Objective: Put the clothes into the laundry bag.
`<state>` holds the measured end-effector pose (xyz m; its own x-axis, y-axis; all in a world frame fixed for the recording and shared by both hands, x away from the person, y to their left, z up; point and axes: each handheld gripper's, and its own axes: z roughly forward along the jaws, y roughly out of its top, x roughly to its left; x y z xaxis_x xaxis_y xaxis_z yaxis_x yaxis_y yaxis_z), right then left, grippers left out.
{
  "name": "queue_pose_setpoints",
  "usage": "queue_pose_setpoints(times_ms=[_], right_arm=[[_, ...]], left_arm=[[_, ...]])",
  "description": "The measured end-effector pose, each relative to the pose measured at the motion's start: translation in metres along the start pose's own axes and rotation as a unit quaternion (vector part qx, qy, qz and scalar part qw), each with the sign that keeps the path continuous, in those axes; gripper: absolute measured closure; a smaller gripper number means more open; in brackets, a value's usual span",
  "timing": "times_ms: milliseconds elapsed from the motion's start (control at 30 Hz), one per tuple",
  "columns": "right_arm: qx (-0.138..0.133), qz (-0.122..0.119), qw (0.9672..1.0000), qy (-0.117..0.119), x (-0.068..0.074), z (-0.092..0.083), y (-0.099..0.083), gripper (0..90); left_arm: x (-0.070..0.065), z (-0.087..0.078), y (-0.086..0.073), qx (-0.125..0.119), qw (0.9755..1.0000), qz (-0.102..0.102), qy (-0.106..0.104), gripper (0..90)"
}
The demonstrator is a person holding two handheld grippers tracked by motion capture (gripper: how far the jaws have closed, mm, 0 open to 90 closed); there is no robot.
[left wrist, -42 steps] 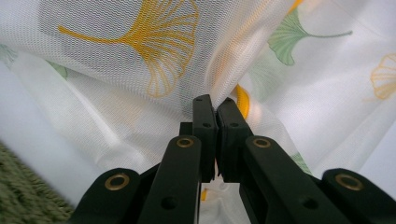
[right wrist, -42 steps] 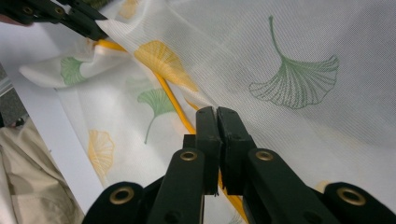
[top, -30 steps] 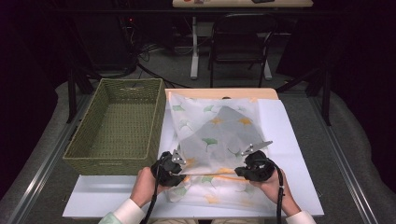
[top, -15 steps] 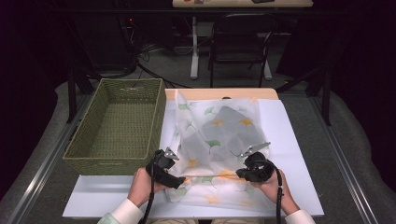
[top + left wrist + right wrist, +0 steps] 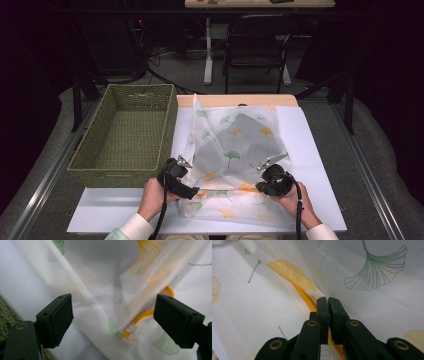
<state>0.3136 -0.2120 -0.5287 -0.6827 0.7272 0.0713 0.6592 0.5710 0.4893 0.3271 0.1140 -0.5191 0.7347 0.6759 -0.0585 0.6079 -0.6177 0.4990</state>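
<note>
Basket: a green woven rectangular basket [image 5: 125, 137] stands at the table's left, touching the edge of the white sheet [image 5: 320, 150]; nothing in it, probably where the bag is meant to go.
Left gripper: the left gripper [image 5: 113, 322] has its jaws wide apart, having just been opening; the mesh lies between the pads but neither pad presses on it. In the high view the left gripper [image 5: 181, 167] sits at the bag's near-left edge, just beside the basket's near corner.
Bag: a sheer white mesh laundry bag printed with green and yellow ginkgo leaves [image 5: 235, 155] lies spread on the sheet, mid-table, with a grey garment showing through it. Its yellow zipper with a white pull [image 5: 132, 330] runs along the near part (likely the reason both hands work here).
Right gripper: the right gripper [image 5: 328, 300] has its jaws together, clamped on the mesh beside the yellow zipper tape, holding that edge taut; in the high view it [image 5: 267, 165] sits at the near right.
Surroundings: a dark chair [image 5: 255, 45] stands well beyond the table.
In the way: the basket wall crowds the left hand.
</note>
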Motion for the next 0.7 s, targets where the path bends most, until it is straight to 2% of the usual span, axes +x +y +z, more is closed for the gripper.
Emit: queue_pose_setpoints(times_ms=[133,300,500,533,567,700], right_arm=[[0.004,-0.005,1.0,-0.005,0.001,0.0,0.0,76.7],[-0.006,-0.012,0.9999,-0.003,0.003,-0.008,0.0,52.4],[-0.027,-0.024,0.9993,0.006,0.007,-0.018,-0.002,33.3],[-0.028,-0.023,0.9993,0.004,0.009,-0.019,-0.001,26.8],[-0.031,-0.028,0.9991,0.004,0.01,-0.019,-0.001,25.7],[-0.038,-0.036,0.9986,0.011,0.014,-0.02,0.001,17.6]], left_arm=[[0.002,0.002,0.001,0.005,1.0,-0.003,-0.002,15.4],[0.004,0.005,0.001,0.018,0.9998,-0.012,-0.001,15.7],[0.006,0.01,0.002,0.021,0.9996,-0.019,0.003,16.2],[0.006,0.01,0.002,0.02,0.9995,-0.025,0.004,16.3],[0.007,0.011,0.003,0.019,0.9996,-0.021,0.007,16.5],[0.008,0.012,0.003,0.016,0.9993,-0.03,0.014,17.4]])
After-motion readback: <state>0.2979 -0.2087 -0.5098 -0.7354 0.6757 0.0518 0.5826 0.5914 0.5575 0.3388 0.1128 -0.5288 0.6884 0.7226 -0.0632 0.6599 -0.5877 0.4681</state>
